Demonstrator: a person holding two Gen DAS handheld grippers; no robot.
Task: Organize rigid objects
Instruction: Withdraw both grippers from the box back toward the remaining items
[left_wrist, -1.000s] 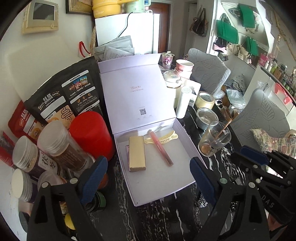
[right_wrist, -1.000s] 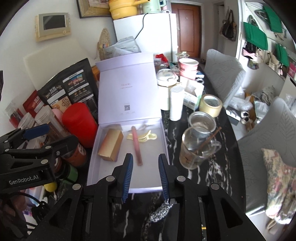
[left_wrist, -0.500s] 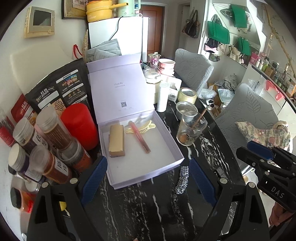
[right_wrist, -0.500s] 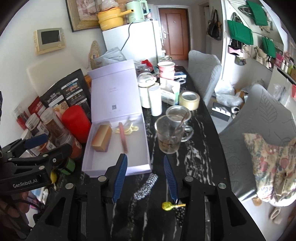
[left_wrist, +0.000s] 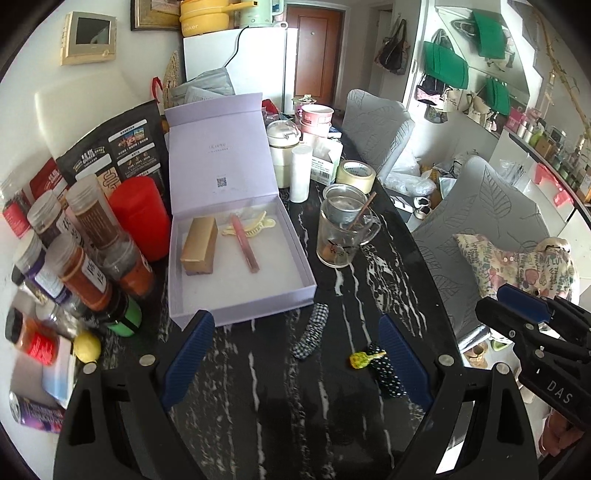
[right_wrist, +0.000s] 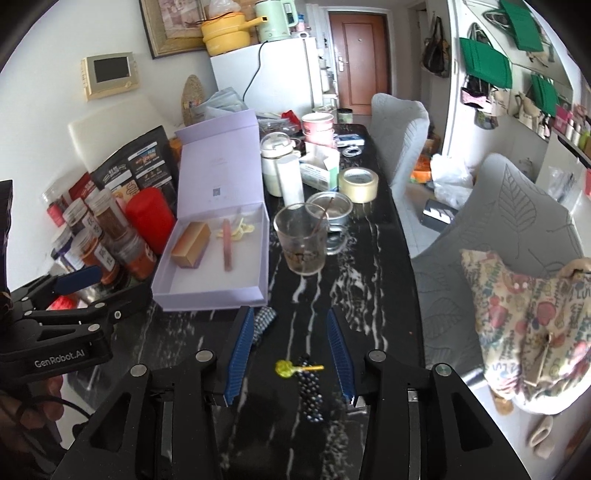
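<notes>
Two hand-held grippers hover over a cluttered black marble table (left_wrist: 280, 387) beside an open lilac box (left_wrist: 236, 295).
Left gripper (left_wrist: 295, 354) gapes empty; right gripper (right_wrist: 291, 354), part open and empty, should straddle the yellow-tipped hairpin (right_wrist: 295, 368) near the table's front edge squarely. The patterned clips' make stays unclear.

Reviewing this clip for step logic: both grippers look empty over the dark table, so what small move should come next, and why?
Probably lower the right gripper onto the small yellow piece lying between its open jaws. It and the dotted strip sit loose on the table, while the lilac box already holds a gold block, a pink stick and a yellow clip.
</notes>
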